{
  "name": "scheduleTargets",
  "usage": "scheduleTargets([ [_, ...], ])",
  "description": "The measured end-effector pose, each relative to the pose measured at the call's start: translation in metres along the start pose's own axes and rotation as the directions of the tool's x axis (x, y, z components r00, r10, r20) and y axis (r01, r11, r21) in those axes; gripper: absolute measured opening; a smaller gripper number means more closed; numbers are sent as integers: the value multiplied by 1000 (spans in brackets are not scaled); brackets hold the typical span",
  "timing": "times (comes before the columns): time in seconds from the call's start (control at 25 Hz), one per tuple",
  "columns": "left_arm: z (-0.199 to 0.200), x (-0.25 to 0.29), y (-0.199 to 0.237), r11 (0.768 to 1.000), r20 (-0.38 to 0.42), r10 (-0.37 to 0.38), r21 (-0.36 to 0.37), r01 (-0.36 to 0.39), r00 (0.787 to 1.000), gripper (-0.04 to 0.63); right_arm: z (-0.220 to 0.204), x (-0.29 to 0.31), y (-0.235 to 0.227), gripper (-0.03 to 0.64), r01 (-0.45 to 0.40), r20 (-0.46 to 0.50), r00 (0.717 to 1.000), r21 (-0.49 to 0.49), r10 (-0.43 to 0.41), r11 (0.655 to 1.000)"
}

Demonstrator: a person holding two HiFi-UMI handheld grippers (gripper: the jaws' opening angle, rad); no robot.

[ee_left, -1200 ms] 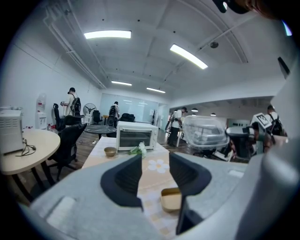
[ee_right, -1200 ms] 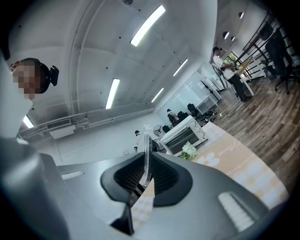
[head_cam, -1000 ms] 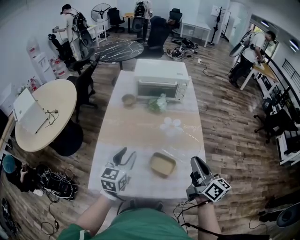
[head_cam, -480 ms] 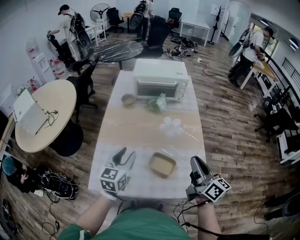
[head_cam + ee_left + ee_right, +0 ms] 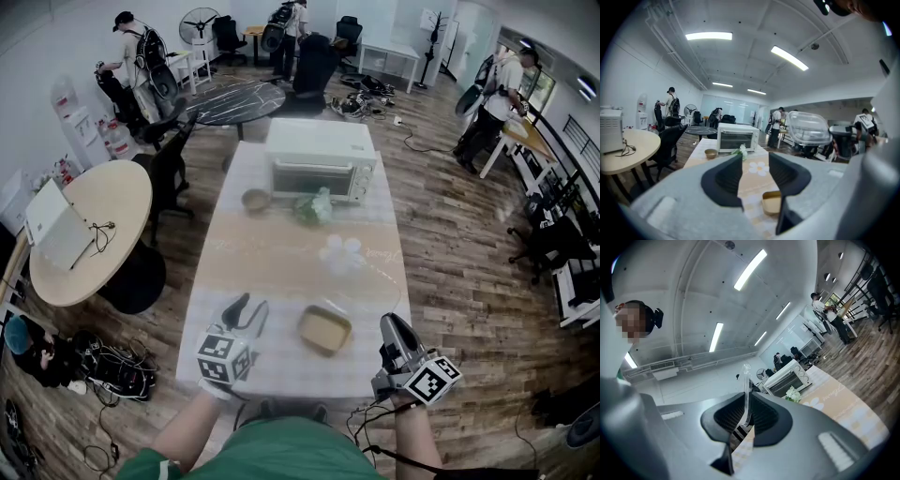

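Presently both claws sit at the 6 o'clock edge of the desk [image 5: 291, 370], as seen in the head view.

Left claw [image 5: 755, 164]: jaws spread, nothing between them. Only the tan runner [image 5: 281, 262] shows through the gap. It is aimed along the desk toward 12 o'clock.

Right claw [image 5: 747, 411]: jaws pressed onto the thin rim of a clear plastic lid [image 5: 746, 390]. The rim stands upright between the pads and sticks out past the tips. The lid is raised off the desk. In the left gripper view it shows as a domed transparent shell at 2 o'clock, above desk level. In the head view it is faint, an outline only, at 11 o'clock of the right claw.

Tan tray [image 5: 325, 330]: flat on the desk, open side up, between the two claws. It lies at 3 o'clock of the left claw and 9 o'clock of the right claw, touching neither. In the left gripper view it lies just beside the right-hand jaw.

Farther along the desk:
- toaster oven [image 5: 322, 159] at the 12 o'clock end, door facing the person
- small brown bowl [image 5: 256, 199] at 11 o'clock of the tray, near the oven's left corner
- white flower bunch [image 5: 315, 208] just in front of the oven
- daisy print [image 5: 339, 248] on the runner, between flowers and tray

Round table [image 5: 94, 230] at 9 o'clock, well apart from the desk.
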State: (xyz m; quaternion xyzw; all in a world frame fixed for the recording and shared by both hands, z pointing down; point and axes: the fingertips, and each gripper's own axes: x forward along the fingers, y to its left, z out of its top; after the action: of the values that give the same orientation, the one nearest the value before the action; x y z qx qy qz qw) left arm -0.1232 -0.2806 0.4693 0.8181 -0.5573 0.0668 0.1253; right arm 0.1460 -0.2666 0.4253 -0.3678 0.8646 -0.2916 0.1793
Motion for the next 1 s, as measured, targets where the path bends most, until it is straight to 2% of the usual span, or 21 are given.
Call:
scheduleTargets([
  [1.0, -6, -3, 5, 1000, -10, -3, 3, 3, 1000, 175, -7, -3, 1, 41, 8, -1, 1000, -6, -8, 1000],
])
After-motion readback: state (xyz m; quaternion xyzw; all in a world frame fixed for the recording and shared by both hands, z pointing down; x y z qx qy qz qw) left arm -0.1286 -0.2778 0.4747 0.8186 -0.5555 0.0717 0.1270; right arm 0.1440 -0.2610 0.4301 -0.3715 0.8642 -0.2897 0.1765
